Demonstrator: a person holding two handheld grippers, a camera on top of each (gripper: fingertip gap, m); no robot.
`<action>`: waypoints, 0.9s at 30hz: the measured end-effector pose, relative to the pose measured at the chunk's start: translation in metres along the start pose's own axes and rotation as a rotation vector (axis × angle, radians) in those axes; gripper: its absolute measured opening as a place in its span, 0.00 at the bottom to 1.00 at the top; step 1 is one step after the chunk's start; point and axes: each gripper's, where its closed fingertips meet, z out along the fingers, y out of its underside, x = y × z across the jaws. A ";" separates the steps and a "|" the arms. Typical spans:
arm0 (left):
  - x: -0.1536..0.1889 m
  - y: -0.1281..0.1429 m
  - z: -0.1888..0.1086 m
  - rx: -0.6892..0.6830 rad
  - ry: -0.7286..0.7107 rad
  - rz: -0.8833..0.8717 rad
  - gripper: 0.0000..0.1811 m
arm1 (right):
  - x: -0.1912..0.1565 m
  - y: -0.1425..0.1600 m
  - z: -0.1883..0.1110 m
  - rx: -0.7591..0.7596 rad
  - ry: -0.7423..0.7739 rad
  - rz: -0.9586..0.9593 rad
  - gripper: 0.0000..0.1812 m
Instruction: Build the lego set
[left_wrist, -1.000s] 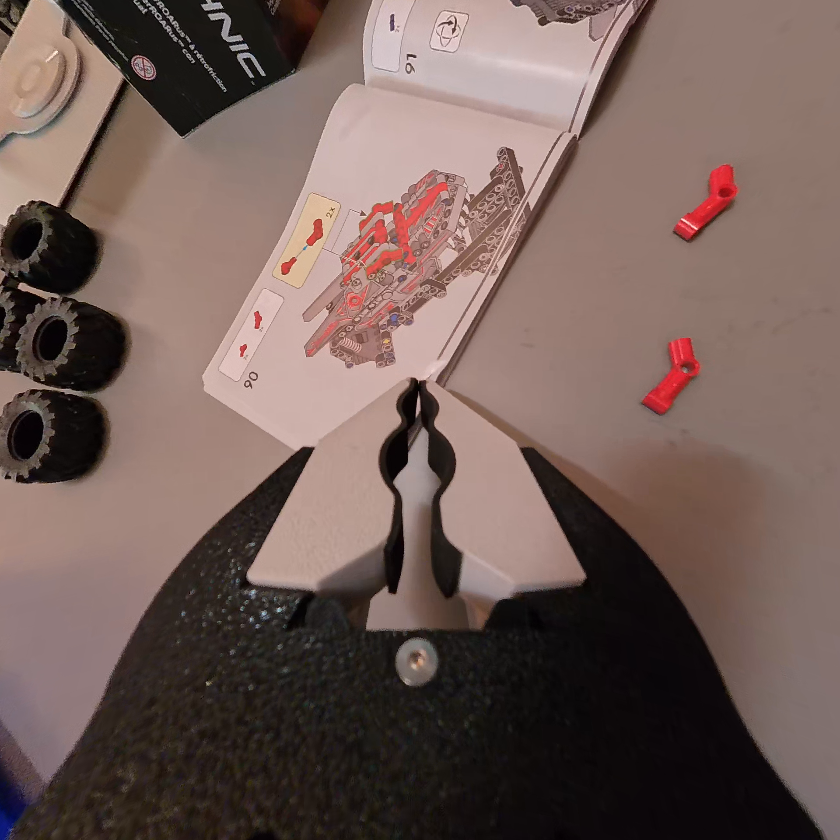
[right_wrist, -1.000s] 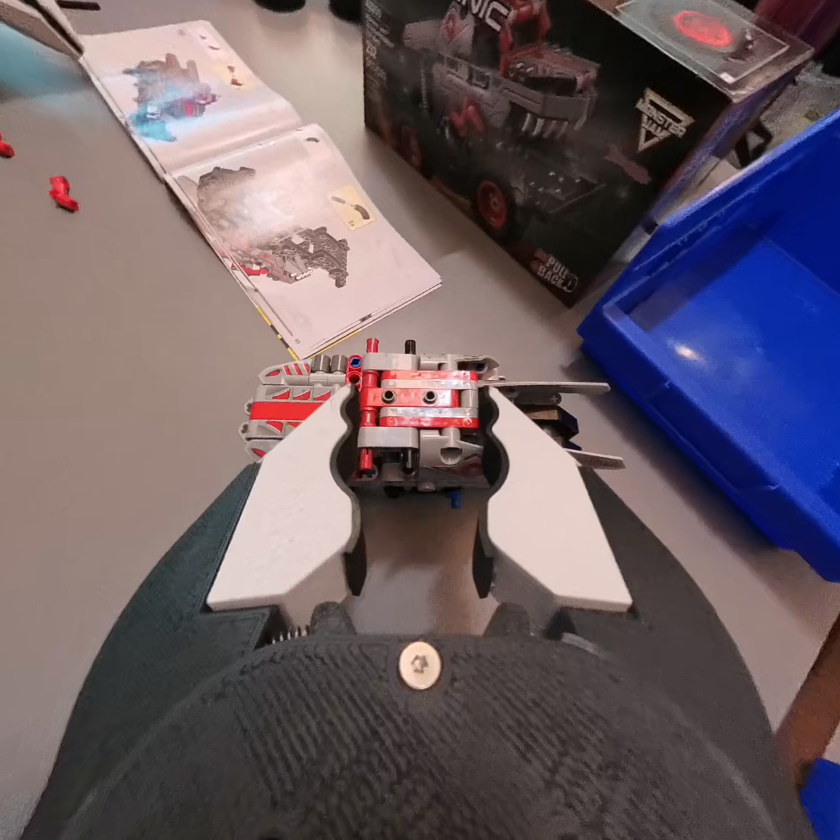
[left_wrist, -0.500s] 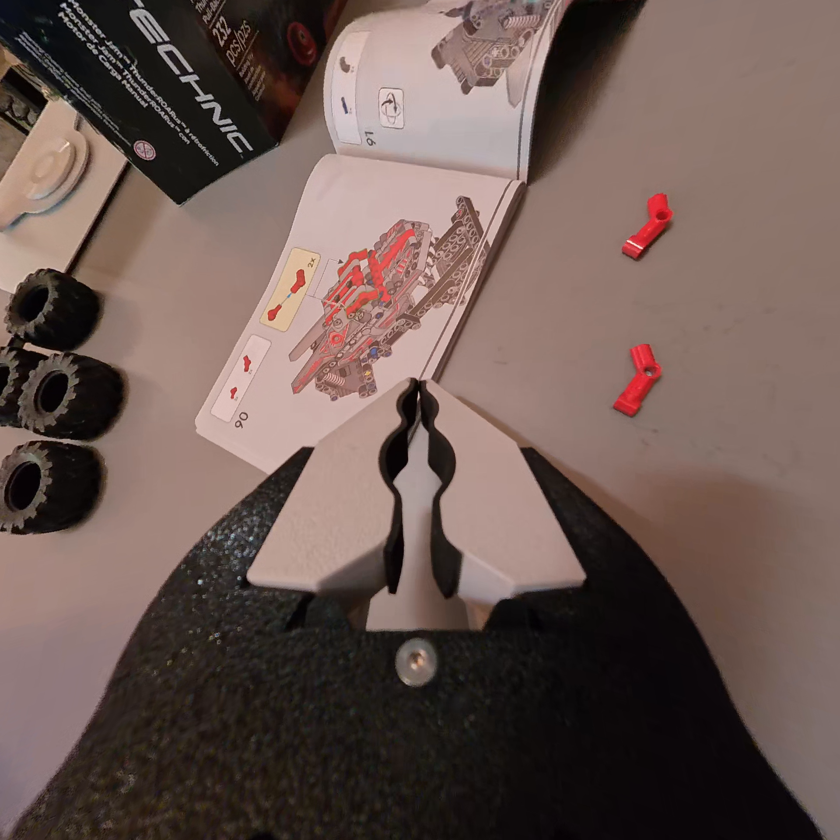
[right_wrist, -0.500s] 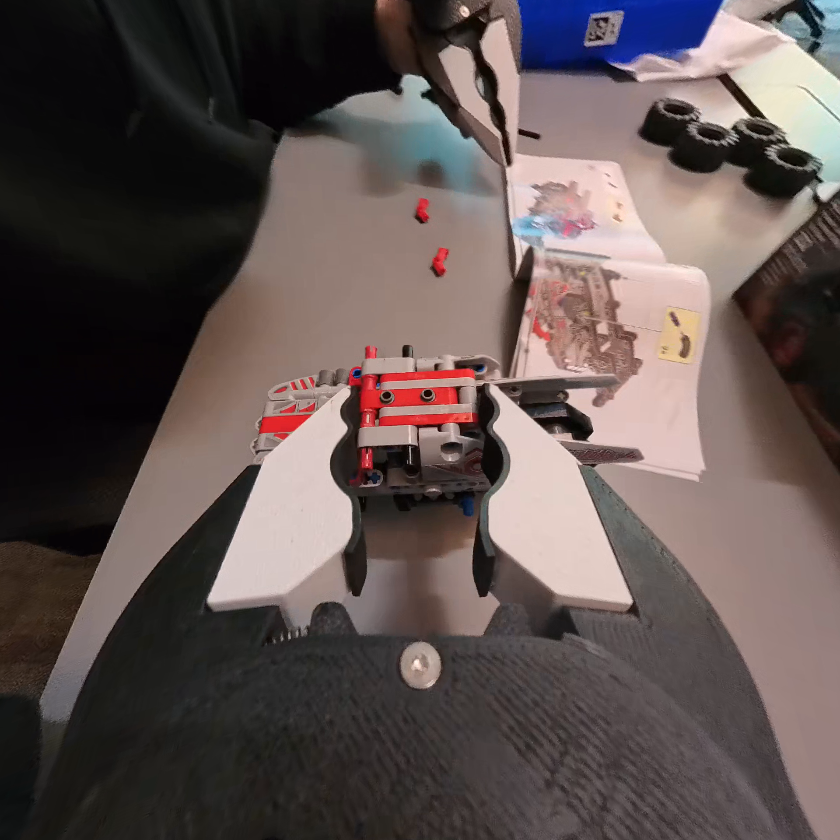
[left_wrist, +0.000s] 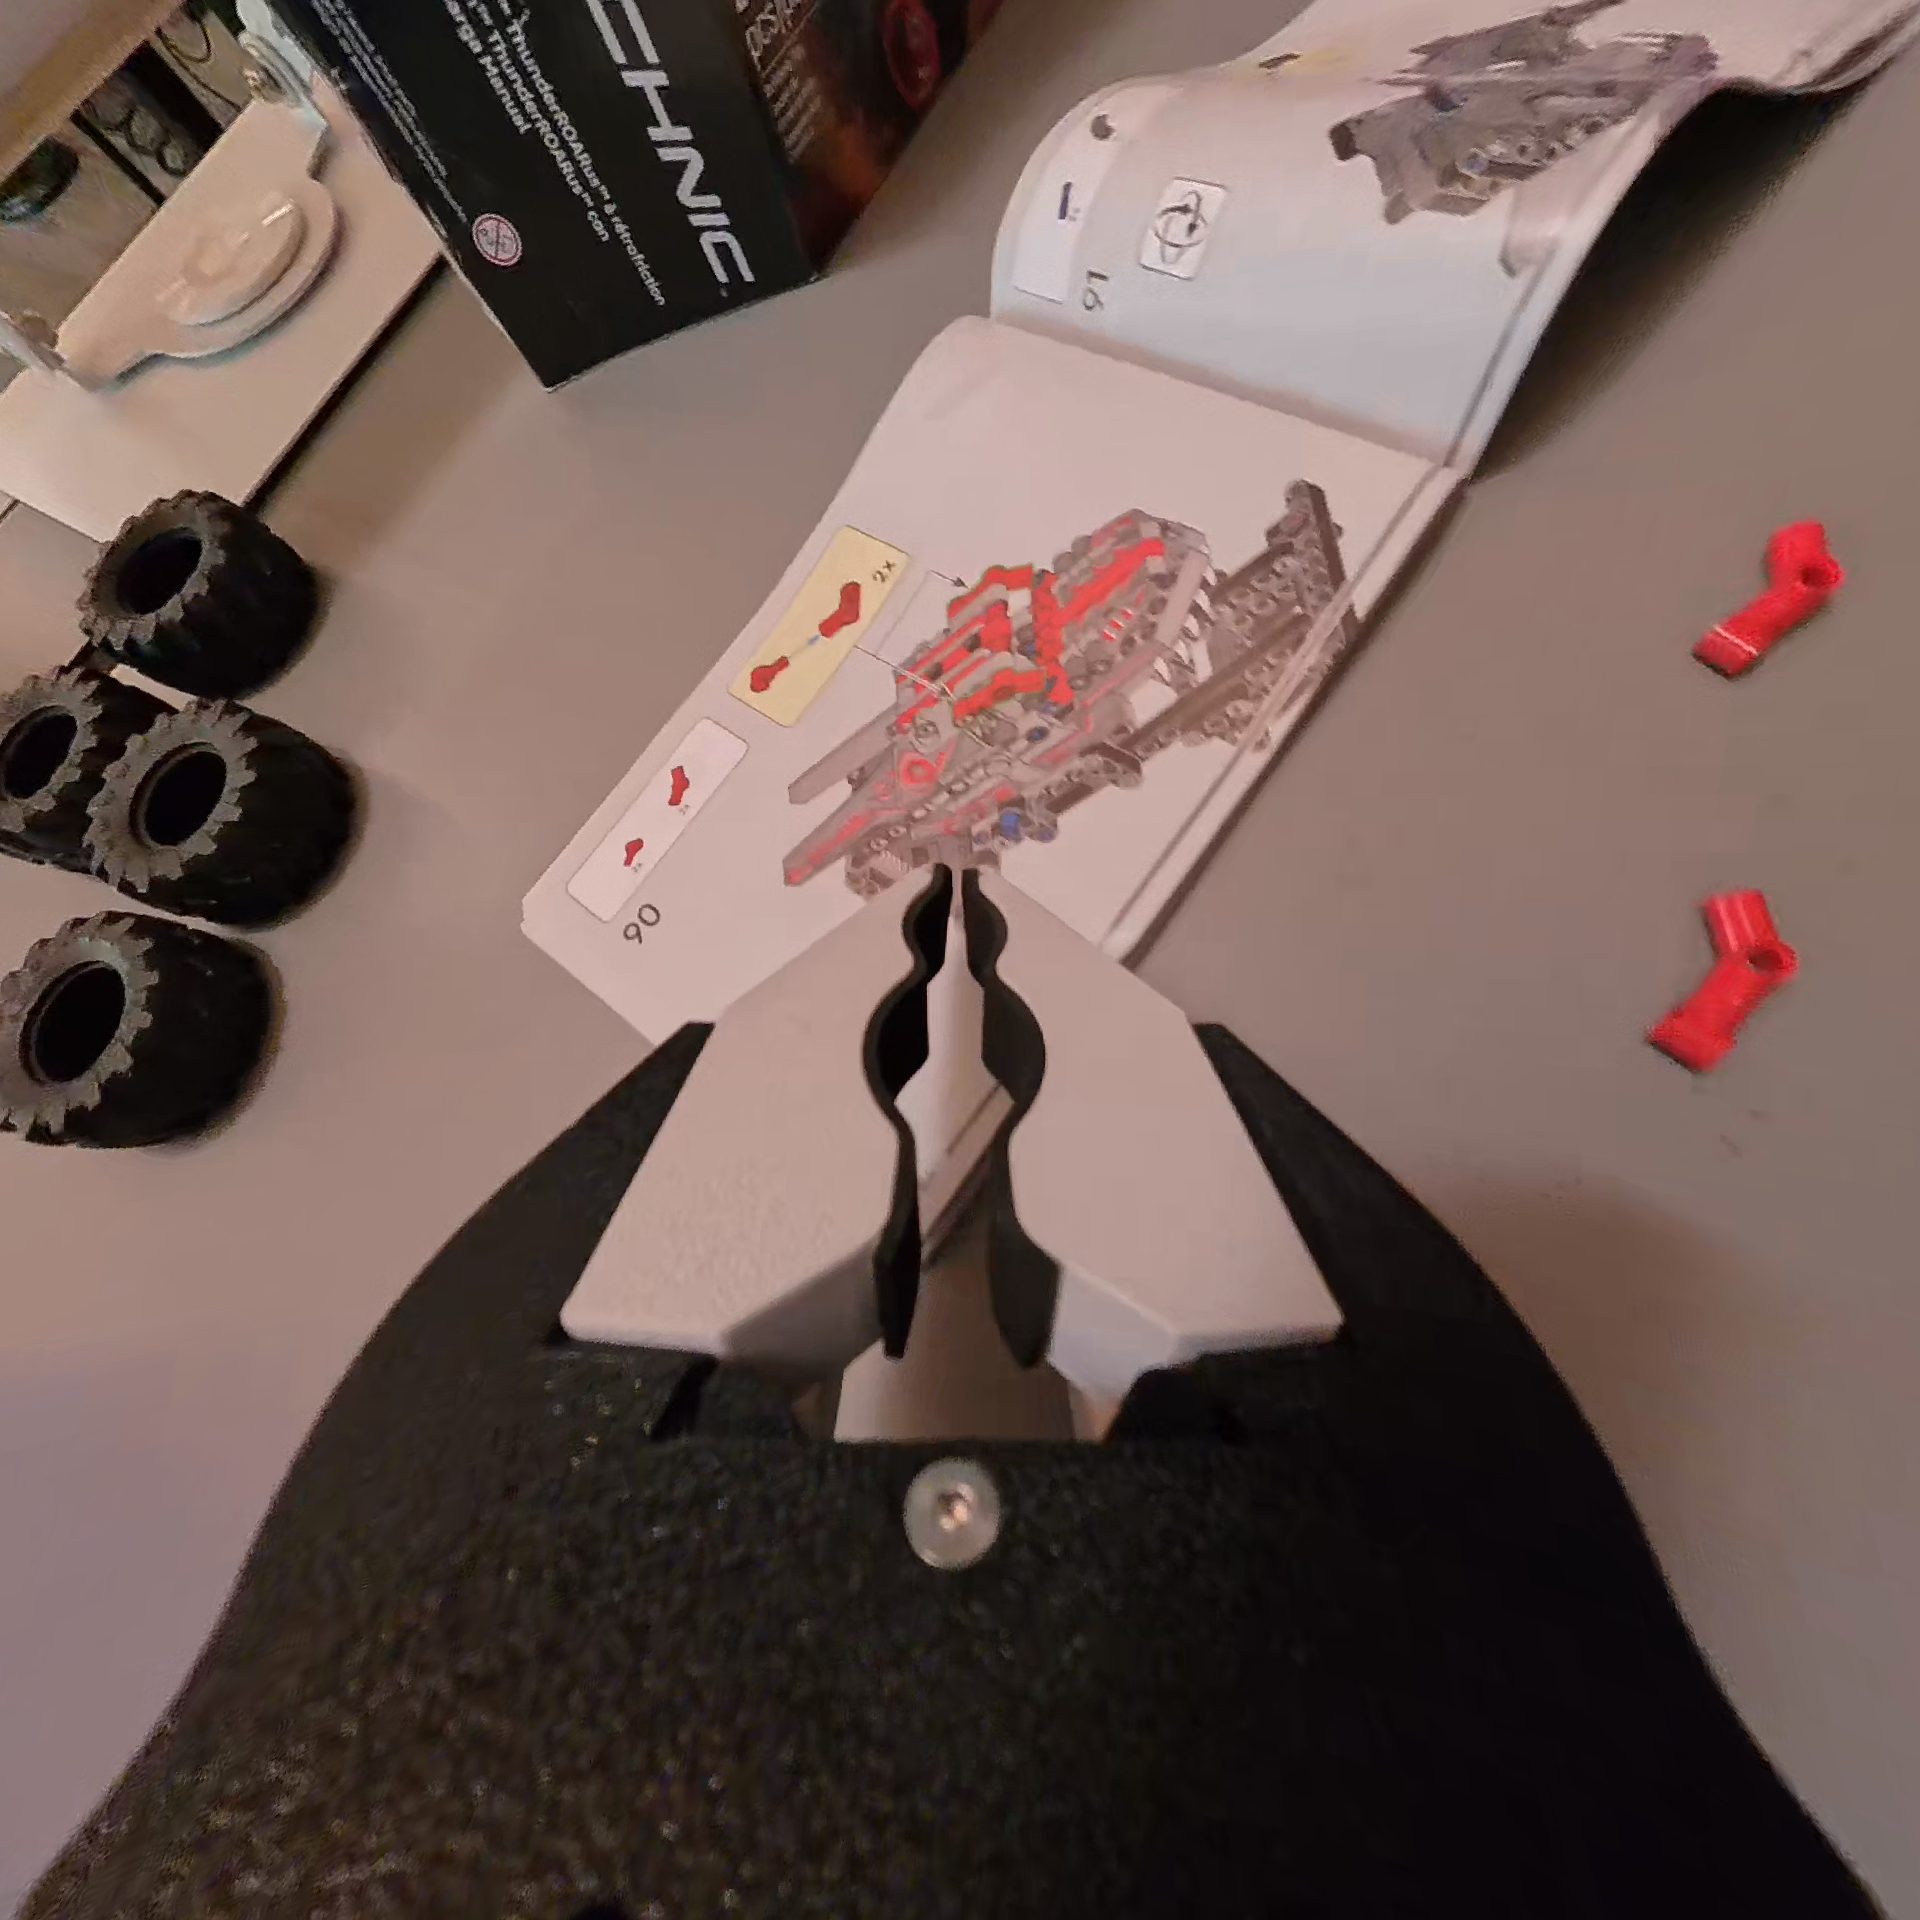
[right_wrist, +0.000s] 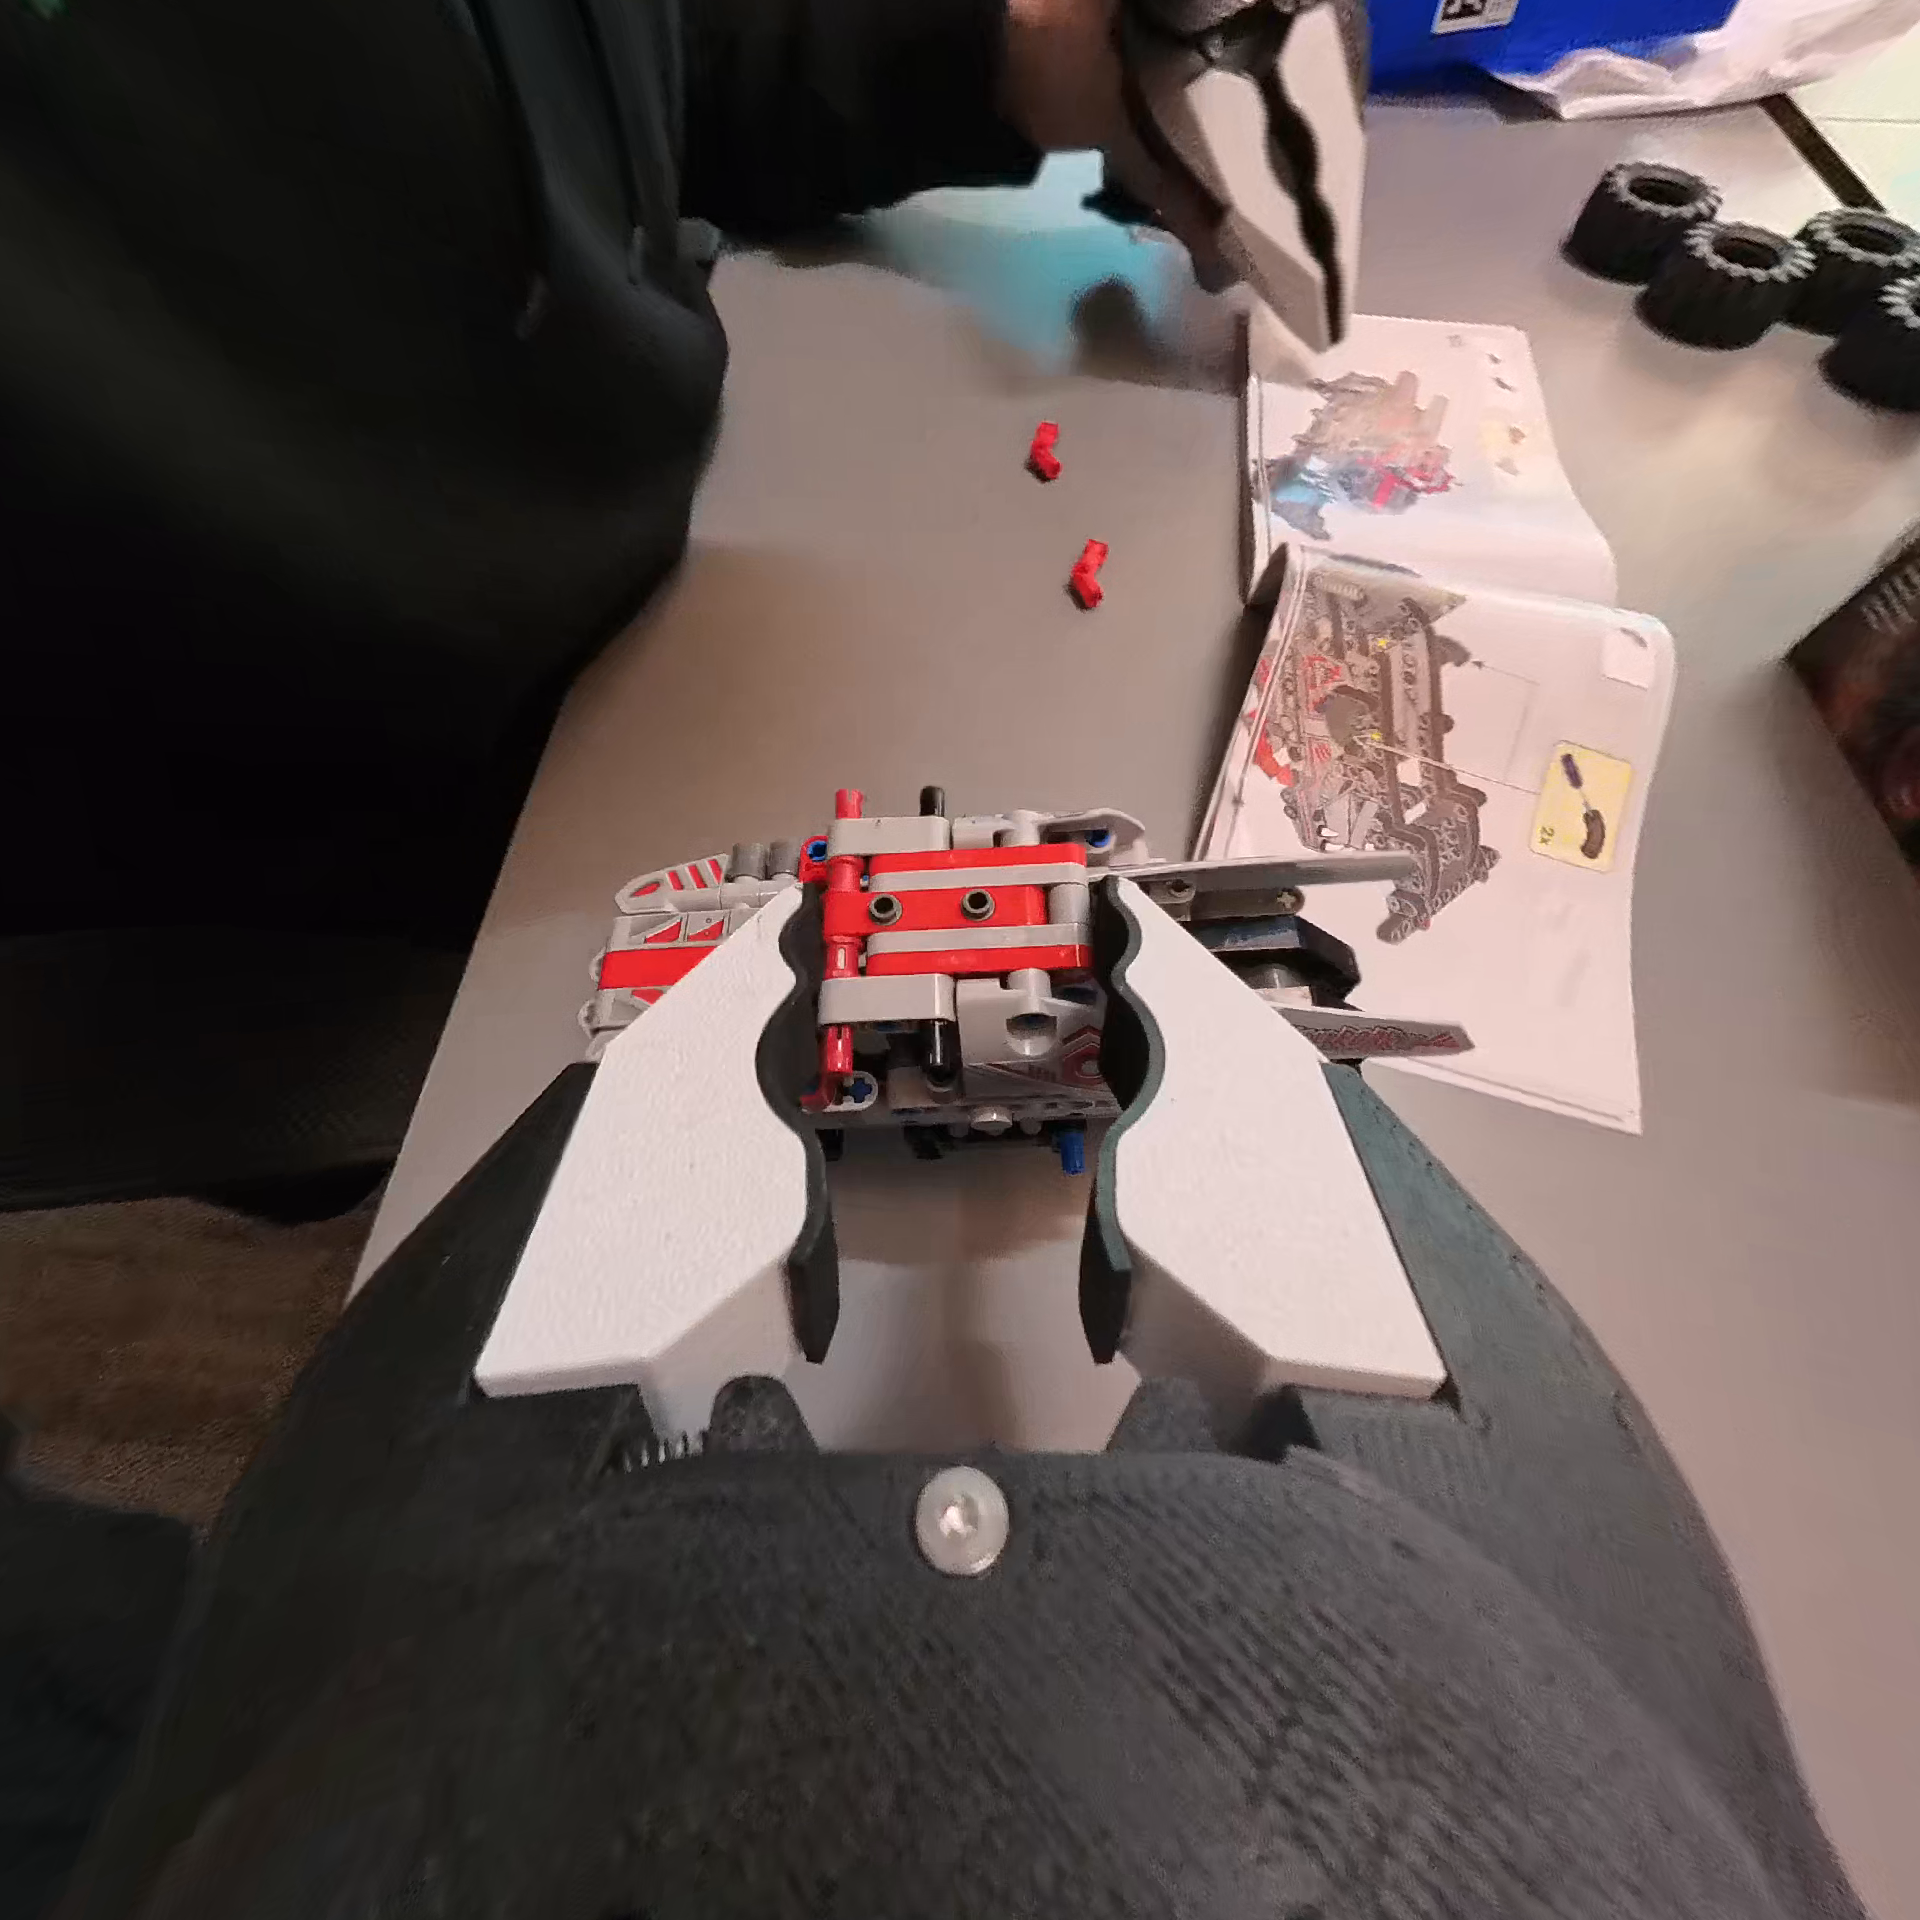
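My right gripper is shut on the red and grey lego truck body and holds it over the grey table, near the open instruction booklet. My left gripper is shut and empty, hovering over the near edge of the booklet. It also shows at the top of the right wrist view, held by a hand. Two small red angled connectors lie loose on the table, one farther and one nearer, to the right of my left gripper. They also show in the right wrist view.
Several black tyres sit in a group at the left, also seen in the right wrist view. The black set box stands beyond the booklet. A person's dark sleeve reaches over the table's left side. A blue bin stands at the far end. Left tips to right tips: about 35 cm.
The left gripper has come lower and closer to the booklet. The right gripper swung left with the truck body, from facing the box and blue bin to facing the booklet and connectors.
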 end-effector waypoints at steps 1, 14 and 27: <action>-0.002 0.000 0.005 -0.018 -0.003 -0.001 0.00 | -0.001 -0.001 0.002 0.011 -0.015 -0.002 0.28; -0.057 0.038 -0.001 -0.191 -0.273 -0.214 0.00 | 0.006 -0.001 0.004 0.001 -0.152 -0.067 0.28; 0.082 -0.010 -0.044 0.058 0.369 0.117 0.13 | 0.024 -0.020 0.031 0.030 -0.286 -0.107 0.29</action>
